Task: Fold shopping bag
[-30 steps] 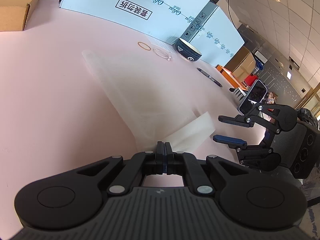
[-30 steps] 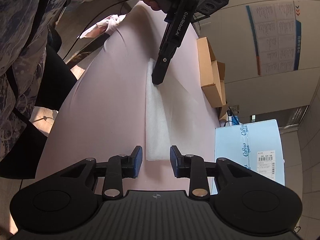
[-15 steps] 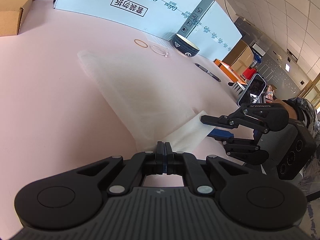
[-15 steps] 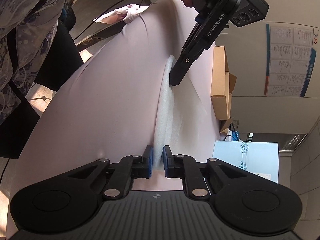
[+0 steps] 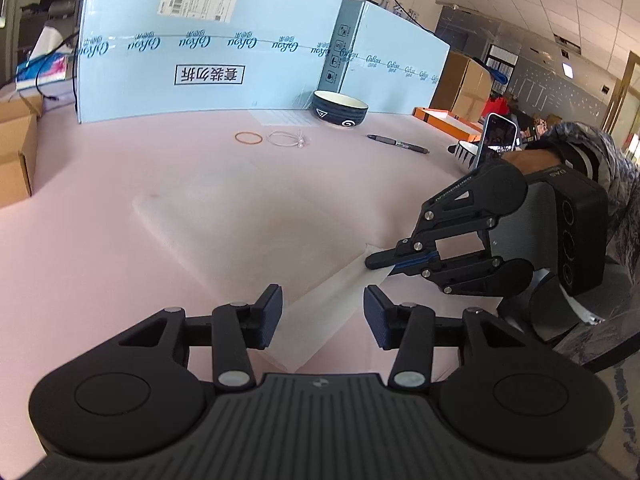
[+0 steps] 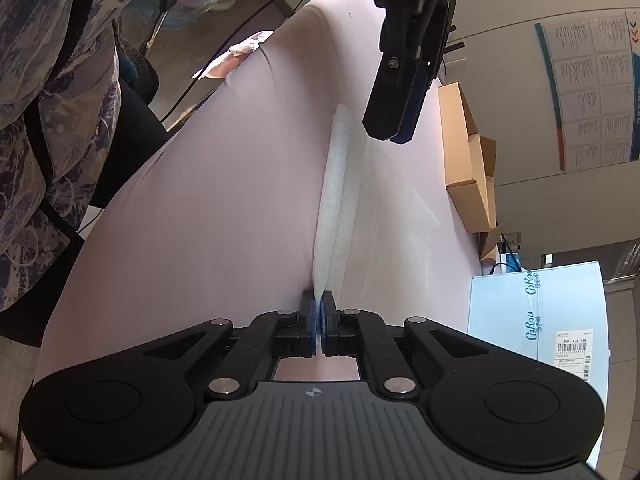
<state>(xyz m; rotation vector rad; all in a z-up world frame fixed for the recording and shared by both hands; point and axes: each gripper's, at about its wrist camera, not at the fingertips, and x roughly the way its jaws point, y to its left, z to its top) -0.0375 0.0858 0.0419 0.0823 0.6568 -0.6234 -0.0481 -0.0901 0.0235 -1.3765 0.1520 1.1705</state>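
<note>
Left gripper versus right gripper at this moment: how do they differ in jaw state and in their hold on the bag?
The left gripper has its jaws apart and opening, pads clear of the shopping bag; the right gripper has its jaws shut on the bag's folded edge. The left gripper is raised off the bag; the right gripper is low, at the pink table. Both are black with blue pads.

Bowl [image 5: 340,108], pen [image 5: 398,144], rubber band [image 5: 249,138] & phone [image 5: 497,136] on pink table [image 5: 100,220]; cardboard box [image 6: 468,160] at edge.
</note>
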